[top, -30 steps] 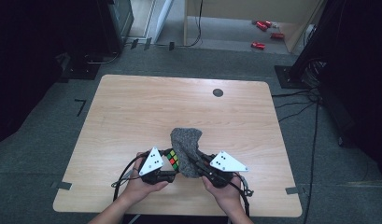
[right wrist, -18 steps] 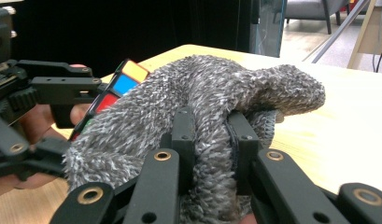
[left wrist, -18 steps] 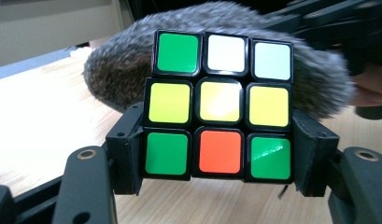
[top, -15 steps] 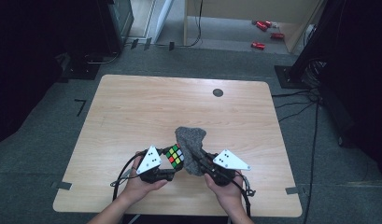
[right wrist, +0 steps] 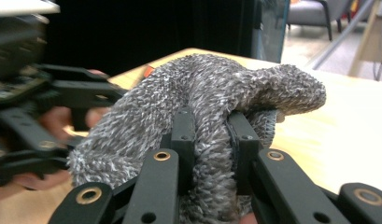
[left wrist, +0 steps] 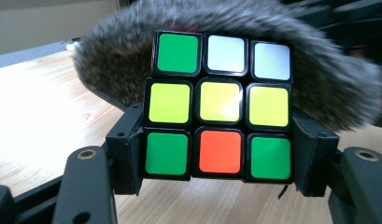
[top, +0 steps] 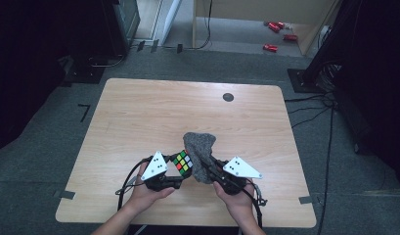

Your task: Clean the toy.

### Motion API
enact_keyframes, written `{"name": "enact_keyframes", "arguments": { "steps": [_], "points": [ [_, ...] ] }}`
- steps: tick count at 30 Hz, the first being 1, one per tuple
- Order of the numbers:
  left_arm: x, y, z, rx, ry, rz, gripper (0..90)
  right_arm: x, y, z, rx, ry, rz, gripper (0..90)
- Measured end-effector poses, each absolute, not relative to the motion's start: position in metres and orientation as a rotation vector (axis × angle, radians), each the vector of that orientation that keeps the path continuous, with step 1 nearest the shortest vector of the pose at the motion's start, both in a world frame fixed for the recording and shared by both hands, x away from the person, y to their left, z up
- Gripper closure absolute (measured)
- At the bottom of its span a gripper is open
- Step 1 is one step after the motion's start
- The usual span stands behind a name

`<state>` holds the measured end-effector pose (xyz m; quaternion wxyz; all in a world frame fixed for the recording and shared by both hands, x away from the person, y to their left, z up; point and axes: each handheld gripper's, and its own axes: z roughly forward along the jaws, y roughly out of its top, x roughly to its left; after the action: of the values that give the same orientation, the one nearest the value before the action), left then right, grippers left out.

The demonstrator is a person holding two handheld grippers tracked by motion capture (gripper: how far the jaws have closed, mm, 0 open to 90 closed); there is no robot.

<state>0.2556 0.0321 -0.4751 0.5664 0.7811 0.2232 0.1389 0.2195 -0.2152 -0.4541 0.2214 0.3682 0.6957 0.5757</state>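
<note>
Above the near edge of the wooden surface [top: 139,112], the left tongs [left wrist: 216,154] pinch a Rubik's cube [top: 182,162] by its sides; immediately to its right, touching it, hangs the grey fuzzy cloth [top: 200,154], bunched tight in the right tongs [right wrist: 212,140].

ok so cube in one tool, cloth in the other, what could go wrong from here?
1. The left tool grips the cube only by its lowest layer, so pressure from the cloth might twist that layer or tip the cube out.
2. The right tool pinches one bunched fold of cloth; it may slip free during wiping.
3. Both are held above the table, so a slip likely drops the cube.
</note>
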Motion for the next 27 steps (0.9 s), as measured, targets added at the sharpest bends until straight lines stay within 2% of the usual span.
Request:
{"name": "enact_keyframes", "arguments": {
  "steps": [7, 27],
  "points": [
    [0.255, 0.031, -0.473, 1.846, 0.515, 0.341, 34.7, 0.217, -0.212, -0.449, 0.983, 1.92, 1.596, 77.4],
    [0.277, 0.039, -0.479, 1.851, 0.663, 0.39, 34.7, 0.246, -0.266, -0.466, 1.128, 1.828, 1.349, 77.2]
  ]
}}
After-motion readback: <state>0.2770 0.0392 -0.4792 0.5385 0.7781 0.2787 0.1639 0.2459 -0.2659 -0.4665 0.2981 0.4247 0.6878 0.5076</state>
